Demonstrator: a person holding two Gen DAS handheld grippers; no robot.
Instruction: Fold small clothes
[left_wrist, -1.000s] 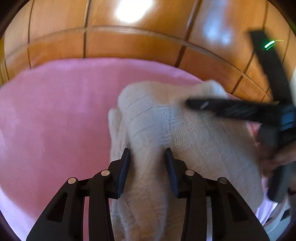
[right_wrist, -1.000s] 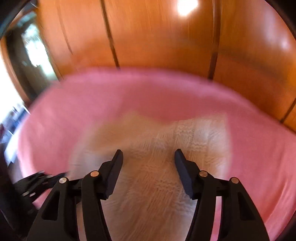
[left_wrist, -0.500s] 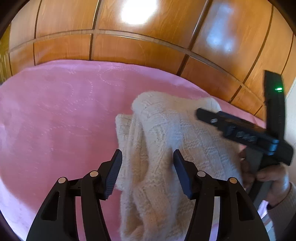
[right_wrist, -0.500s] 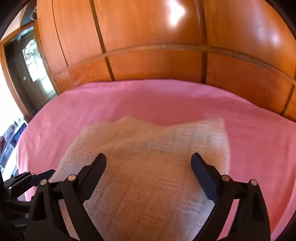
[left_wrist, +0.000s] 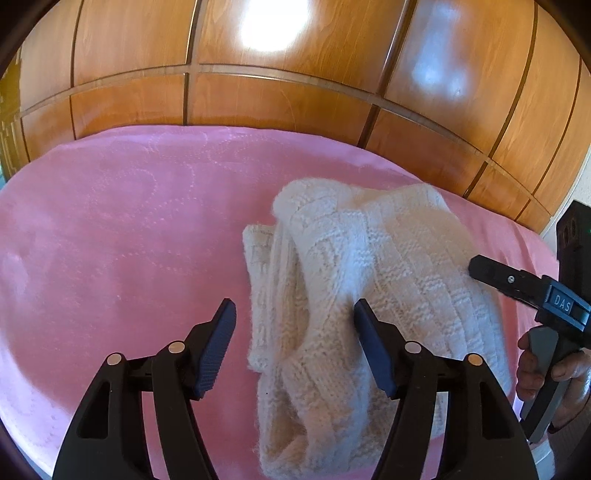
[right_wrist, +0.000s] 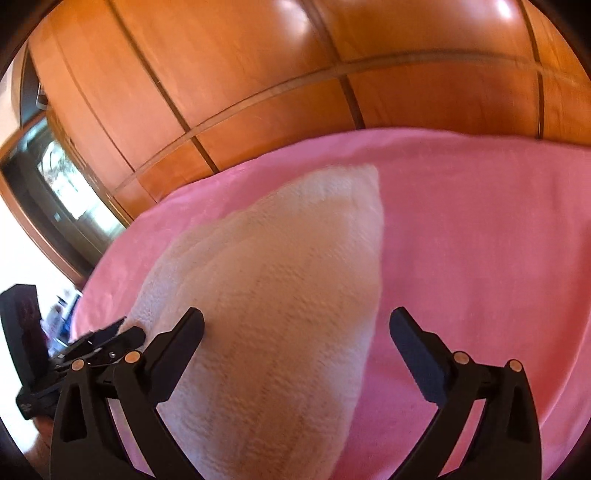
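**Knit garment folded and let go on the pink bed cover**

At the far left of the left wrist view, only bare pink bed cover (left_wrist: 110, 229) is seen, backed by glossy wooden wardrobe panels (left_wrist: 280, 107). Toward the middle, the left claw (left_wrist: 295, 314) is held above the cover, its jaws having just been opening. The left pad stands clear over pink cloth, and the right pad lies at the edge of the cream knitted garment (left_wrist: 376, 280); whether it touches the wool cannot be told, but nothing is pinched.

The garment itself is found right of centre on the bed, gathered into a compact, thick bundle with several layers stacked along its left edge. To its right, the right claw (left_wrist: 480, 267) is seen from the side, one black finger near or on the knit, with the person's hand (left_wrist: 535, 369) wrapped around the handle.

In the right wrist view, the right claw (right_wrist: 295, 332) is spread very wide, its jaws also having just been opening. The folded garment (right_wrist: 266, 302) lies partly between them, with no grip on it.

Judged from this, the folding of this piece is largely done and the bundle has been released. What appears left is a tidying of the uneven left edge, if wanted, and any further clothes, none of which are shown.
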